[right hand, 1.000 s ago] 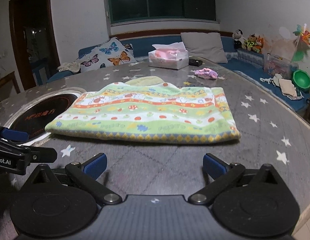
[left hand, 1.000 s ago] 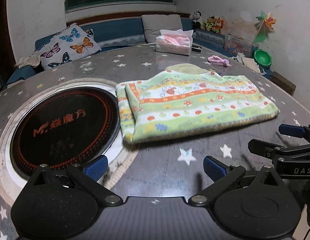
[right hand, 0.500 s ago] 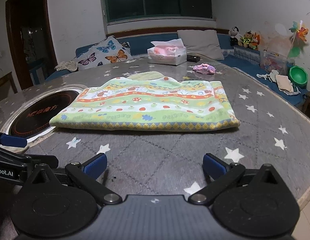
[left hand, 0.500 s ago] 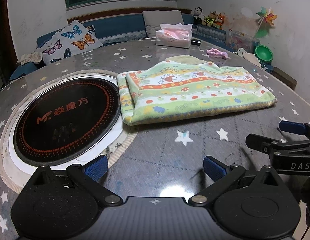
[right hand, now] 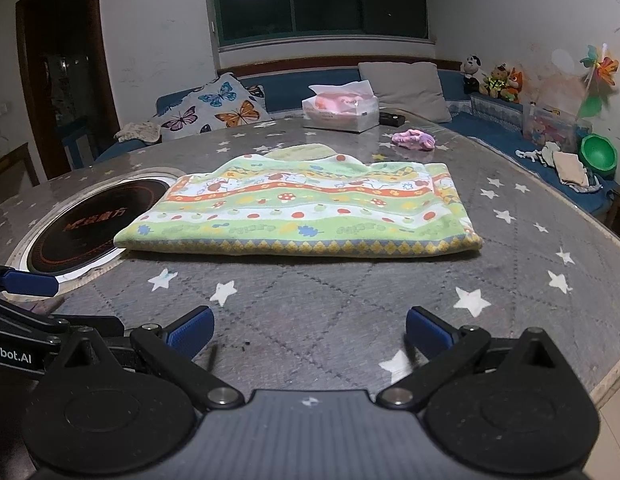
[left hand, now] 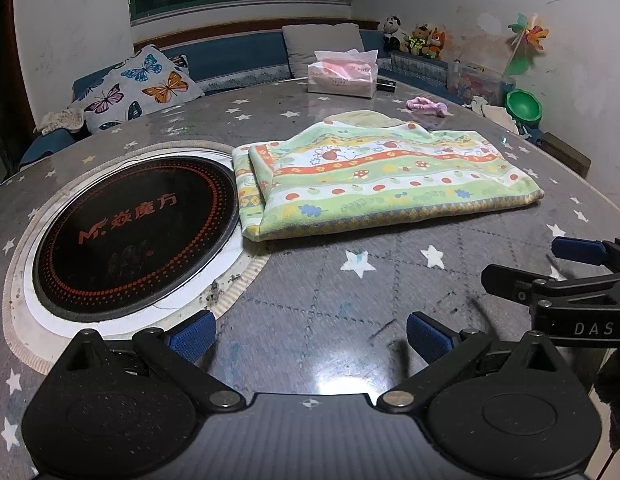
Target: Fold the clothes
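1. On the round, star-patterned table, a green patterned cloth is seen lying flat as a tidy layered rectangle, just beside the black round cooktop set into the table surface; one end of the cloth reaches the pale ring around that cooktop.
2. The folding is judged to be largely done: edges are stacked, a doubled layer is visible at the cooktop end, and a pale green flap pokes out at the far edge. Whether a further fold is meant cannot be told from these views; a final halving or tidying of that flap may be what is left.
3. The cloth is held by neither claw. The left gripper is seen with its blue-padded fingers spread wide and empty, above bare table and well apart from the cloth.
4. The right gripper is likewise spread wide and empty, on the near side of the cloth and pointed at its long patterned edge.
5. Writing that can be read: orange lettering on the cooktop, a stylised "M" followed by Chinese characters; "DAS" on the right gripper's body as seen from the left wrist view; "Robot.AI" on the left gripper's body as seen from the right wrist view.
6. Faint repeated lettering is printed along the cloth's green stripe but is too small to read. Print on the tissue pack at the far side of the table is also illegible.
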{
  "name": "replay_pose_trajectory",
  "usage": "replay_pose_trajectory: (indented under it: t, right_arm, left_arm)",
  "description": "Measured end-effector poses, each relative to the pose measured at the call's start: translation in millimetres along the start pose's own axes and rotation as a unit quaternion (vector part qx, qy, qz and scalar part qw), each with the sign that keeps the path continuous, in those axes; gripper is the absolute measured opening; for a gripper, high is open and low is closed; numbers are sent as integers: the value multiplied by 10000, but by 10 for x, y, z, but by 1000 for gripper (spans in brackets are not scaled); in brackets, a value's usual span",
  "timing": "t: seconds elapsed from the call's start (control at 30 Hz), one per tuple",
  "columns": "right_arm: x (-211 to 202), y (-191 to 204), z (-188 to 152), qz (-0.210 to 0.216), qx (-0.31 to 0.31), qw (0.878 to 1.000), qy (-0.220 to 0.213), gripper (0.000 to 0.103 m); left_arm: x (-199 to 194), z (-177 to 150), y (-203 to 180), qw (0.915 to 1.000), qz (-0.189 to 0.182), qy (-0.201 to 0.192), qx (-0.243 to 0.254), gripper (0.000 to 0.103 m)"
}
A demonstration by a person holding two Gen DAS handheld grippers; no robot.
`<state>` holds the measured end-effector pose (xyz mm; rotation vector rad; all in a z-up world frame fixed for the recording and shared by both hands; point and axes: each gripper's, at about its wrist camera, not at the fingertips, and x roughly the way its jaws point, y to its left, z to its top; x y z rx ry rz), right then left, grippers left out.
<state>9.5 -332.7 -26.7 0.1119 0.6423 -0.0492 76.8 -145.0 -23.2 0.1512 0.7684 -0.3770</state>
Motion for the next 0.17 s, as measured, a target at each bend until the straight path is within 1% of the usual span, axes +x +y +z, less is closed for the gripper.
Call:
replay_pose_trajectory:
  t: [0.17]
  right_arm:
    - [-40,5,-11,8,14,10000,-23,103]
  left_arm:
    - [-37,-9,-1,10000,27,-27,-30,103]
